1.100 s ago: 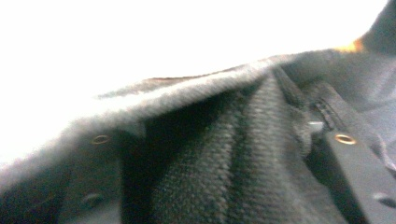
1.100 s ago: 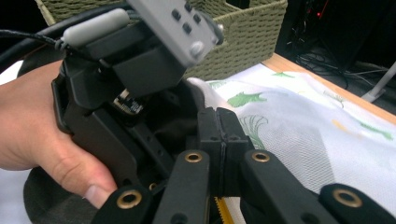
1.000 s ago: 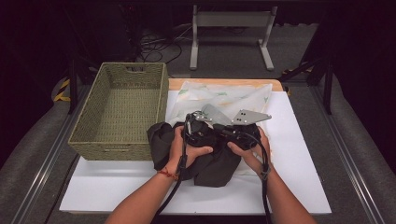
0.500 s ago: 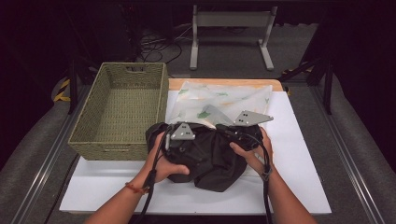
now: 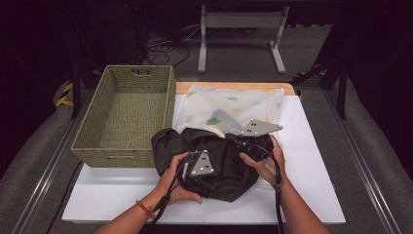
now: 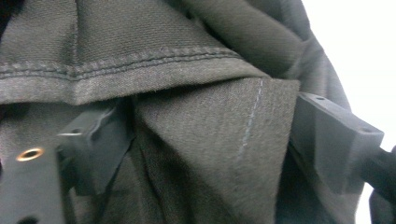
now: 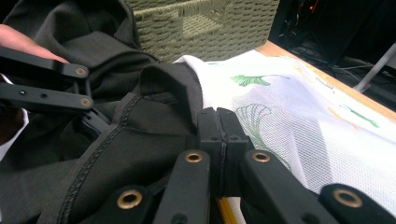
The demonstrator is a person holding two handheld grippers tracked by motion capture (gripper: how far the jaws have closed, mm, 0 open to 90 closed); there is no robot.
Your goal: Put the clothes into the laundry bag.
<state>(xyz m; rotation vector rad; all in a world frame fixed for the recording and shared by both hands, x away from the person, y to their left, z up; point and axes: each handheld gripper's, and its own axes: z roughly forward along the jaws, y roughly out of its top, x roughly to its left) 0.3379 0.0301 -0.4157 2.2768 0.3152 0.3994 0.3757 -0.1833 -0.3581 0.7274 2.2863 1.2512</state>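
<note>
**Here, the fold sits between the left jaws**

The dark garment (image 5: 214,156) lies bunched at table centre, the basket (image 5: 126,117) at its ten o'clock. The left gripper (image 6: 205,154), at the cloth's seven o'clock, has jaws spread that have just been opening, a fold between them. The right gripper (image 7: 218,140), at two o'clock, is pressed together, pinching a hem.

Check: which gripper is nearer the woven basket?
Left. The left gripper sits on the dark garment just beside the basket; the right gripper is farther, by the mesh bag.
</note>
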